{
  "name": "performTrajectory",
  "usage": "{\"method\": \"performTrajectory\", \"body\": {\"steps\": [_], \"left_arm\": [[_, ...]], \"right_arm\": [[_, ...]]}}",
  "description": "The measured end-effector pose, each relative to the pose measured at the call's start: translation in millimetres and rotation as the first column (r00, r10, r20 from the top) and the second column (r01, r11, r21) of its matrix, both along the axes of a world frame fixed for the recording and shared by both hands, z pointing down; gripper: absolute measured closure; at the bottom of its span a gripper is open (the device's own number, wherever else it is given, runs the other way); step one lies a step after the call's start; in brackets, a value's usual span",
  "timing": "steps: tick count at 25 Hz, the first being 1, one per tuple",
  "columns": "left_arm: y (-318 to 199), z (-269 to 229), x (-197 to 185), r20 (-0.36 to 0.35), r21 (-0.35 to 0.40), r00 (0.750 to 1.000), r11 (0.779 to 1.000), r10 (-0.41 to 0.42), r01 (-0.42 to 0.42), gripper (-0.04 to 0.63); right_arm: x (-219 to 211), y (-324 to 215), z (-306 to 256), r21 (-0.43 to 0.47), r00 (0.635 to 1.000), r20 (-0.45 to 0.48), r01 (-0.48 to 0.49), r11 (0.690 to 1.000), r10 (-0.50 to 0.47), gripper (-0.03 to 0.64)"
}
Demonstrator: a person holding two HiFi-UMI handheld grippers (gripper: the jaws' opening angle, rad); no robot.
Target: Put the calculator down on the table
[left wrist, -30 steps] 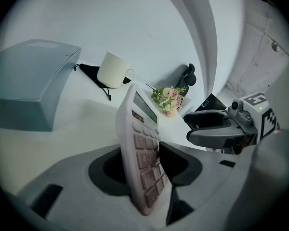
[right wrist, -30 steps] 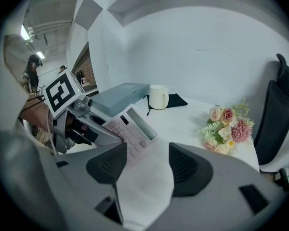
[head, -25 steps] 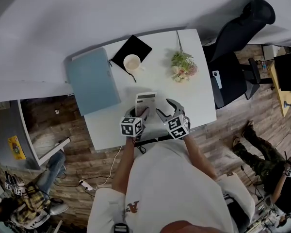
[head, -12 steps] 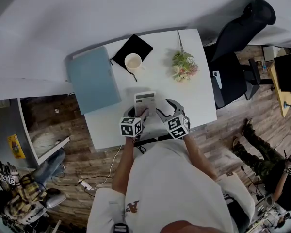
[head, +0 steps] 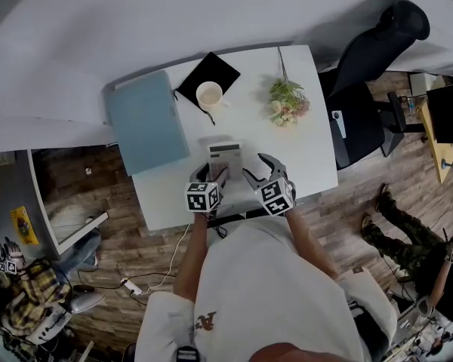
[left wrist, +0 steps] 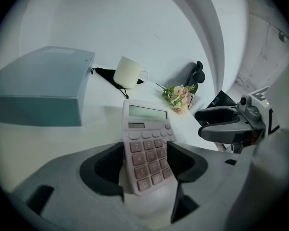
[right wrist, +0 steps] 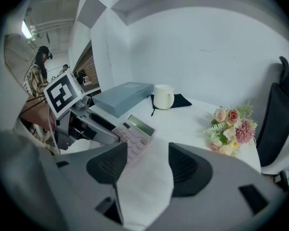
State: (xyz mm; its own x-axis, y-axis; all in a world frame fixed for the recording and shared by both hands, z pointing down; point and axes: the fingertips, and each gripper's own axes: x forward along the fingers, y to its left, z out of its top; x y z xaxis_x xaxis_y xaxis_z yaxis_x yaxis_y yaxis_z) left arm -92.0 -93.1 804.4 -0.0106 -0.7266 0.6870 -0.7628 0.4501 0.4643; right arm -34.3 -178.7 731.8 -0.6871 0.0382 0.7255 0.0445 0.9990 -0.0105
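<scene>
- As the jaws of the left hand-held gripper (left wrist: 147, 155) have just been opening, the calculator (left wrist: 145, 129) between them lies freed on the tabletop (head: 287, 153).
- Jaws spread, the right hand-held gripper (right wrist: 147, 160) holds nothing.

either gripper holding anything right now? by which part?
Nothing is gripped. The left gripper has just been opening its jaws; the calculator lies on the table with its lower end between them. The right gripper is open and empty.

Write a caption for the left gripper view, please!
Left gripper, jaws just opened, straddles the pink calculator on the white table.
</scene>
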Motion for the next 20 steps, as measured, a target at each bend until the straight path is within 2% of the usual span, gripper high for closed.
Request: {"method": "performTrajectory", "body": {"steps": [11,20], "left_arm": [[2.4,-5.2,2.5,0.024,0.012,1.000,1.000,0.017,-0.017,0.303],[7.9,-14.5,-1.6,0.135,0.015,0.989,0.998,0.058,-0.061,0.277]], "right_arm": [[2.9,7.4,-1.7,0.009,1.000,-0.003,0.000,1.000,0.000,0.345],[3.8,14.0,-6.9,0.033,1.000,-0.004,-0.019,0.999,0.019,0.345]]}}
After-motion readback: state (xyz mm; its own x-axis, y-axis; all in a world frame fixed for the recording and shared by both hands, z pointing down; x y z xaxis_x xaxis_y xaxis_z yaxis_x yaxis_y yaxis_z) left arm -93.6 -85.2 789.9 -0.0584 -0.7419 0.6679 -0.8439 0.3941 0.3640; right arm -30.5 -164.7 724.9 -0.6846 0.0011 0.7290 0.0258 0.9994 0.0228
